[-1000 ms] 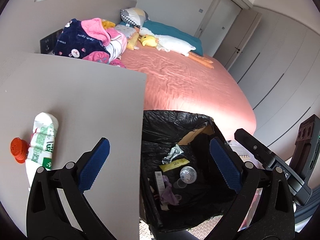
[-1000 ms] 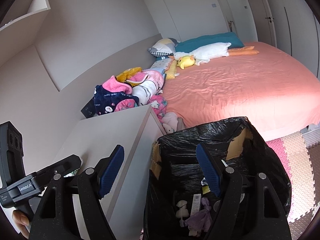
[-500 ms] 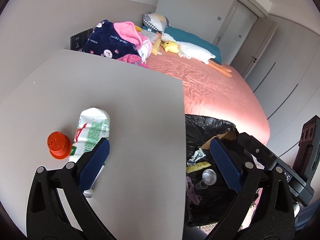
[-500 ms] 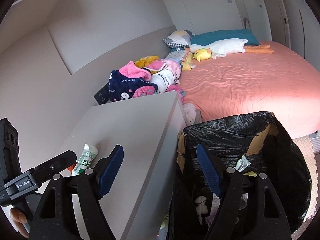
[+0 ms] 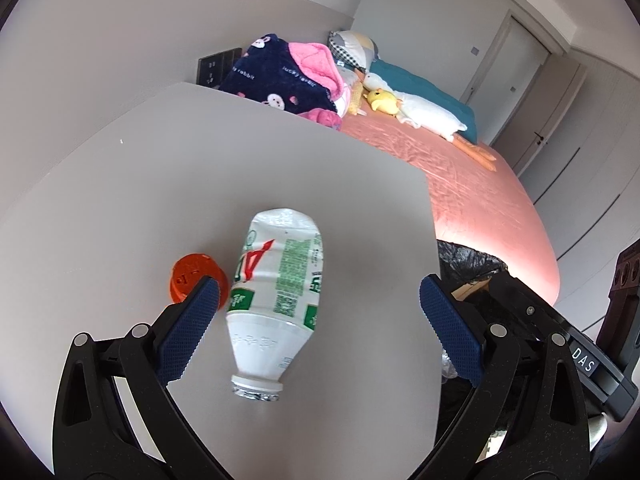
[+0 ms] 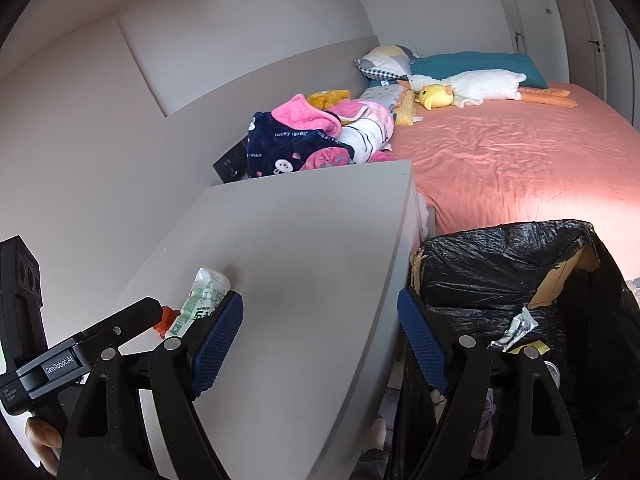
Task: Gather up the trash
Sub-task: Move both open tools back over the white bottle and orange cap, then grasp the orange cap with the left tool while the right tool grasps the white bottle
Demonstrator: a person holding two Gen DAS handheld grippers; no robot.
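A crushed white plastic bottle (image 5: 276,300) with a green label lies uncapped on the grey tabletop (image 5: 160,200), its neck toward me. An orange cap (image 5: 196,276) sits just left of it. My left gripper (image 5: 319,296) is open over the table; the bottle lies between its blue pads, which do not press on it. My right gripper (image 6: 320,304) hangs over the table's right edge, its jaws opening with nothing between them. In the right wrist view the bottle (image 6: 204,296) and cap (image 6: 166,318) sit at the left. A bin lined with a black bag (image 6: 500,264) holds several scraps.
The bin (image 5: 472,264) stands right of the table against a bed with a pink sheet (image 6: 520,152). Piled clothes (image 6: 304,140) and plush toys (image 6: 460,88) lie behind the table. A hand (image 6: 40,440) holds the left gripper's body (image 6: 80,352).
Both grippers have swung left, from over the bin to the tabletop. The bottle has come from the left edge of the left view to between its jaws. The right jaws stand slightly wider.
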